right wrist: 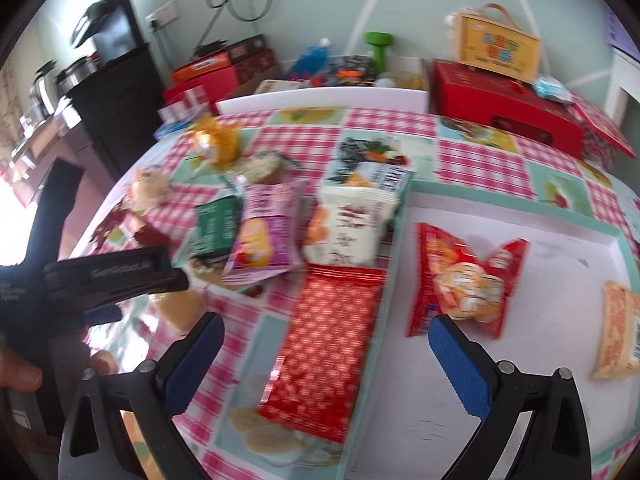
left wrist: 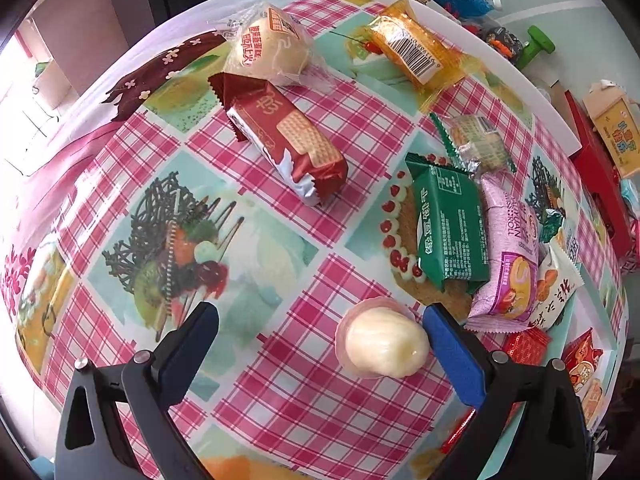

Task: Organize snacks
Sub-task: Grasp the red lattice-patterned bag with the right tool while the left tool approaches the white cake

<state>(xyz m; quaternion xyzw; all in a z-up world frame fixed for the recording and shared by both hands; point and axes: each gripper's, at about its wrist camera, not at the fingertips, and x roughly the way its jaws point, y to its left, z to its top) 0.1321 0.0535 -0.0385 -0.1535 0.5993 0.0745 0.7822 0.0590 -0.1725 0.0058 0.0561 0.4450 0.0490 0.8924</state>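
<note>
Lying just ahead of the left tool (left wrist: 320, 336), nearer its right finger on the table (left wrist: 280, 360), the jelly cup (left wrist: 380, 340) is looking light, smooth, slippery; both tools are standing released. Gripping across its round sides is seeming safest, as thin plastic is likely crushing easily.

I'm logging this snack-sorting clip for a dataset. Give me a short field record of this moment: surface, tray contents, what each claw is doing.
surface: table with pink plaid fruit-print cloth
tray: white tray with mint rim, holding a red wrapped snack packet and a pale orange packet
left claw: open, round cream jelly cup by its right finger
right claw: open, above a red patterned flat packet lying over the tray rim
</note>
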